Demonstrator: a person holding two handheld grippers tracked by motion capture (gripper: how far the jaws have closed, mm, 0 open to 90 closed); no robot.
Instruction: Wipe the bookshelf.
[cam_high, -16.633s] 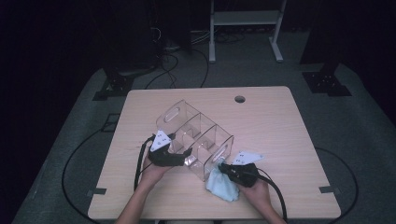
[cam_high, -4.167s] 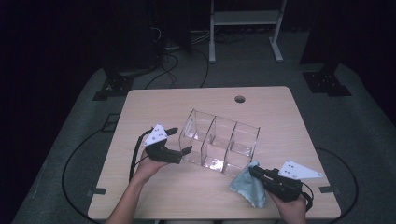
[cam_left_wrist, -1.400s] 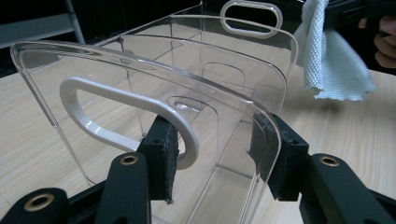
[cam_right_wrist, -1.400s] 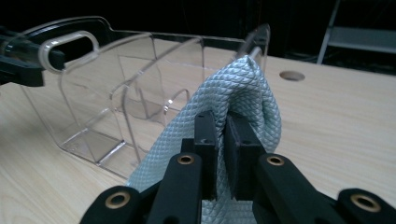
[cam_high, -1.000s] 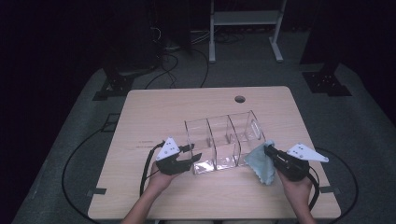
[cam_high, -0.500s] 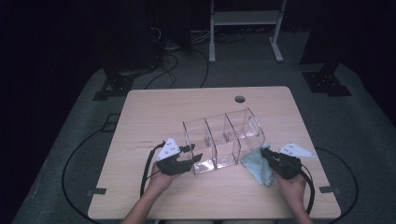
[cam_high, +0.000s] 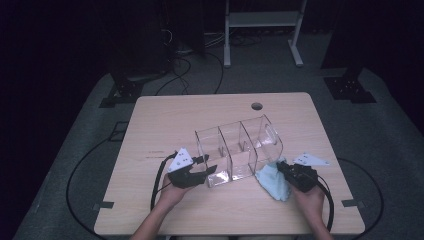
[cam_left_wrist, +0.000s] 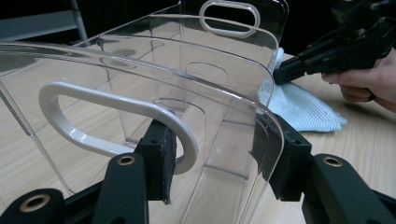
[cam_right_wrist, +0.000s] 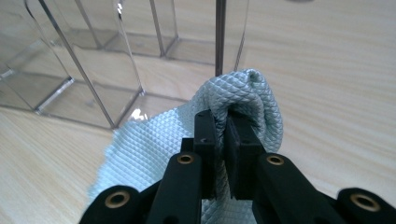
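Clear acrylic organizer (cam_high: 239, 152) is clamped by the left tool (cam_high: 202, 170) so it stays put while the right tool (cam_high: 280, 167), pinching a pale blue cloth (cam_high: 272, 182), wipes its end wall.

One clear three-compartment organizer (cam_high: 239, 152), one light blue cloth (cam_high: 272, 181), two handheld grippers, one wooden table (cam_high: 165, 115).

1. Clear plastic organizer (cam_high: 240, 150) — three open compartments in a row, a white-rimmed handle slot in the end wall; that end wall sits clamped between the left gripper (cam_high: 202, 167) pads.
2. Pale blue cloth (cam_high: 272, 181) — waffle-textured, bunched, pinched in the right gripper (cam_high: 281, 169), touching the organizer's far end.
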